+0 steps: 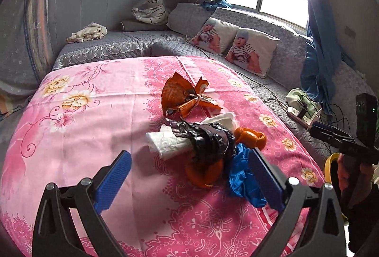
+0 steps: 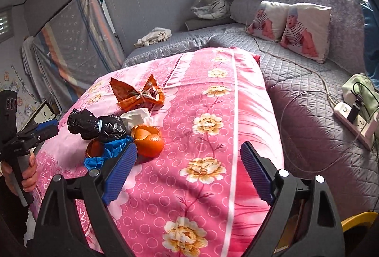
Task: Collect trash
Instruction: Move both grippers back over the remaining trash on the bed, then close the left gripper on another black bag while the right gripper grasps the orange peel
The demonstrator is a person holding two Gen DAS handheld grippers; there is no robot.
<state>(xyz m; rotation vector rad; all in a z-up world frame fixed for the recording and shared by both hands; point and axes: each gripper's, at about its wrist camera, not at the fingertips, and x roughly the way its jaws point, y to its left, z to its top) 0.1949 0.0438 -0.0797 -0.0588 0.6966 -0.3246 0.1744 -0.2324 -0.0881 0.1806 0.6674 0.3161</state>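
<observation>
While both grippers hang over the pink floral blanket, neither's got anything. Left gripper is spread wide, the trash pile right ahead: black plastic bag, white tissue, orange peels, blue glove, orange wrapper. Right gripper gapes over bare blanket, peels just beside its left pad.

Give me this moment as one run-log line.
stage: approach | left gripper: open, empty | right gripper: open, empty | trash pile: on pink cloth, untouched | orange wrapper: apart, behind pile
</observation>
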